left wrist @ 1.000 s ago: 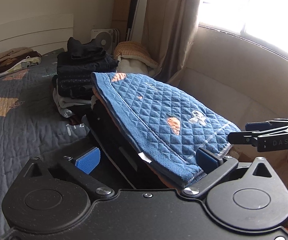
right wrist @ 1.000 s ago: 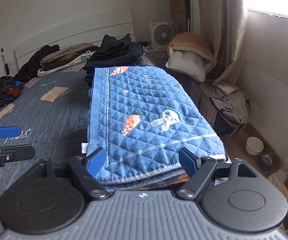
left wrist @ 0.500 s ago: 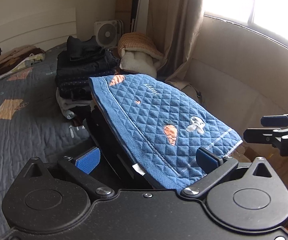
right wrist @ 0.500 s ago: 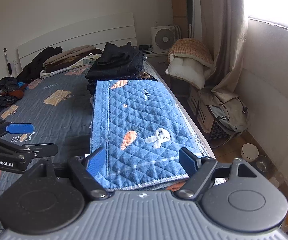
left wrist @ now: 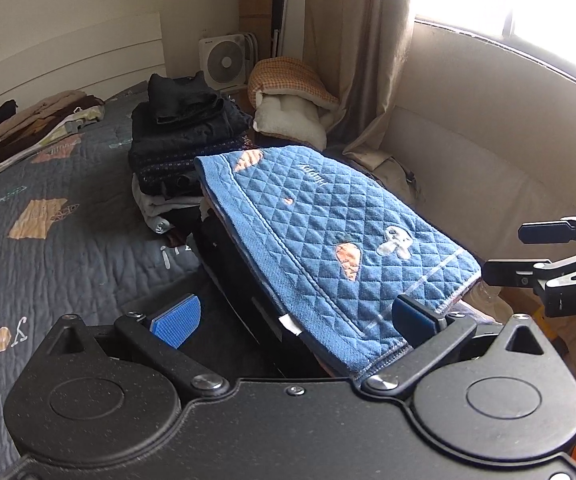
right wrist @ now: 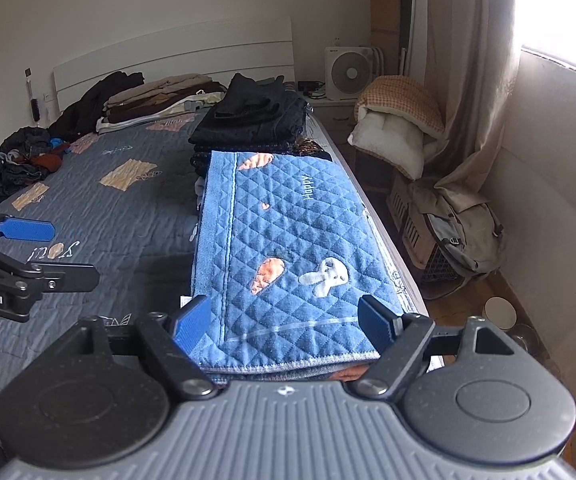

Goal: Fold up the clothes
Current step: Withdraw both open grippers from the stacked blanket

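A folded blue quilted garment (right wrist: 288, 232) with carrot and rabbit patches tops a stack of dark folded clothes at the bed's right edge. In the left wrist view the blue garment (left wrist: 328, 232) lies tilted across the middle, with black layers under it. My right gripper (right wrist: 283, 316) hovers above the stack's near end, open, its pads clear of the cloth. My left gripper (right wrist: 75, 254) is open over the quilt, left of the stack, with nothing between its fingers. From the left wrist, the right gripper (left wrist: 503, 254) shows beside the stack's near right corner.
A second stack of dark folded clothes (right wrist: 255, 120) stands behind the blue one. Beige folded clothes (right wrist: 159, 96) and a loose heap (right wrist: 19, 156) lie by the headboard. Off the bed's right side are a fan (right wrist: 350, 72), a cushion (right wrist: 400, 120), a backpack (right wrist: 460, 224) and a bowl (right wrist: 500, 312).
Both grippers have risen and drawn back from the stack, which now looks smaller and lower in both views. The stack itself has stayed put. Both stay open.
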A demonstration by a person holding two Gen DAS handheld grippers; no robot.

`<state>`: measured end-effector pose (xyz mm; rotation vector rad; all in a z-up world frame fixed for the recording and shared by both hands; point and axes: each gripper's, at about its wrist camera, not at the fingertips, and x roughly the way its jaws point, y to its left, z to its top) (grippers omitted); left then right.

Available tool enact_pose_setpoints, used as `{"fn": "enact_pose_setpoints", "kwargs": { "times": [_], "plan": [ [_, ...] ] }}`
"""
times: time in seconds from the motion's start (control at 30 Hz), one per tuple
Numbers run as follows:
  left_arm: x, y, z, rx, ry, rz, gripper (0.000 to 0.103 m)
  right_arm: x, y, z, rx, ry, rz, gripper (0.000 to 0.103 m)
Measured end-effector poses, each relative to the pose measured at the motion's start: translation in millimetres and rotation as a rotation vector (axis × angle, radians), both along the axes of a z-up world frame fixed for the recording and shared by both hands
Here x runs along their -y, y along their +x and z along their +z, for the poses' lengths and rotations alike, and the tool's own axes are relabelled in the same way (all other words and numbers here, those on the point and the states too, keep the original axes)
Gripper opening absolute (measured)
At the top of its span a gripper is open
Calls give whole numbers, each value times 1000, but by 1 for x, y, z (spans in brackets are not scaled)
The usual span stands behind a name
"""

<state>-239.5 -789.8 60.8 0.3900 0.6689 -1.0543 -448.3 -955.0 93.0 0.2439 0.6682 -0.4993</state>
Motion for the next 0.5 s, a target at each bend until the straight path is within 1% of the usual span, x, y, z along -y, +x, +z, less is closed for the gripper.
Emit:
{"fn": "enact_pose_setpoints", "kwargs": {
  "times": [0.13,0.37,0.5],
  "plan": [
    [1,-5,5,12,11,-13,103,0,-3,1,-2,0,-7,80],
    [1,-7,8,-19,21,-20,103,-4,0,7,-11,-14,5,80],
    [-1,-9,9,-20,31,-27,103,-9,-2,10,-27,-8,30,80]
  ]
}}
